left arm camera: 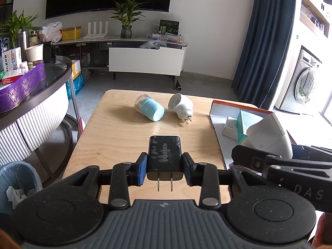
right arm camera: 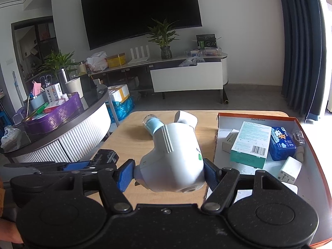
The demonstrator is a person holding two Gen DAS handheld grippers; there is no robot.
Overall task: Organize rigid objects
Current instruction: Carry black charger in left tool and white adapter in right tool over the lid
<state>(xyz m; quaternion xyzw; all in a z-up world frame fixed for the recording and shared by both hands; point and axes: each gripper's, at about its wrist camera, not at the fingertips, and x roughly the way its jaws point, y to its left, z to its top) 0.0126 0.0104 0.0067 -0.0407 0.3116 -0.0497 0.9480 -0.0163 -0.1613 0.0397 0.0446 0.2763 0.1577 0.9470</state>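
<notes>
My left gripper [left arm camera: 165,169] is shut on a black UGREEN charger [left arm camera: 165,155], prongs toward the camera, just above the wooden table [left arm camera: 116,137]. My right gripper [right arm camera: 169,174] is shut on a large white plastic device [right arm camera: 174,157], held over the table's right part beside the box; it also shows in the left wrist view [left arm camera: 269,134]. A light-blue cylinder with a clear cap [left arm camera: 149,108] and a white plug-in device [left arm camera: 181,106] lie at the table's far side. The orange-rimmed cardboard box [right arm camera: 309,145] at right holds several small boxes and a white charger [right arm camera: 288,171].
A round dark side table [left arm camera: 56,76] with a purple tray of boxes stands at left. A bin [left arm camera: 16,178] sits on the floor at lower left. A TV console [left arm camera: 145,60] with plants stands beyond the table. A blue curtain [left arm camera: 263,41] hangs at right.
</notes>
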